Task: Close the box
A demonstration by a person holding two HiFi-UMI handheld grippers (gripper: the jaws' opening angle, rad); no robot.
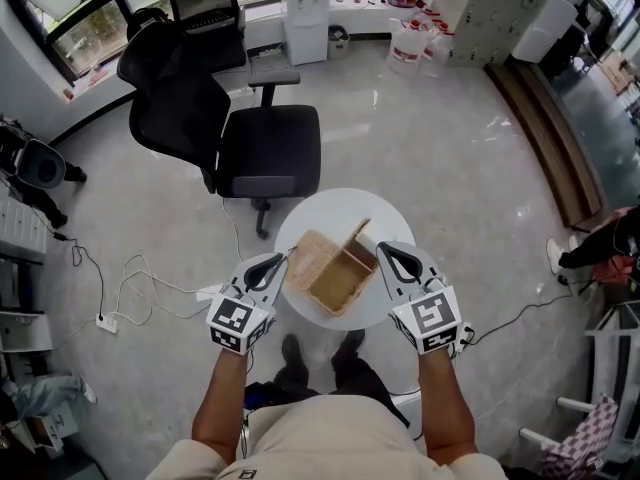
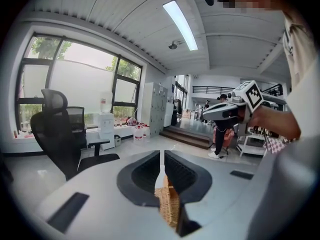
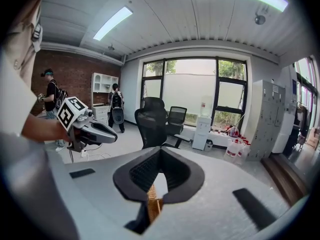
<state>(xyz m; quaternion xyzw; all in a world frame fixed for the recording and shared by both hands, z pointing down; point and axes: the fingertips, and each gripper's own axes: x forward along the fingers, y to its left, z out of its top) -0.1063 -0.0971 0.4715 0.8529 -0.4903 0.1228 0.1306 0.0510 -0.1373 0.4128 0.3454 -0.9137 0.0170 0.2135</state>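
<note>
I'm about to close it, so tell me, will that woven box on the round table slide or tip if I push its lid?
The woven box looks empty and light, so it would probably slide on the smooth white table. Its low, wide body makes tipping unlikely. The open lid seems thin wicker, likely stiff but slightly springy.

The box (image 1: 340, 280) is small, square and woven, light brown like straw. It is open and you can see inside. Its lid (image 1: 312, 255) is flipped back toward 10 o'clock. It sits cornerwise in the middle of the round white table (image 1: 330, 208).
</note>
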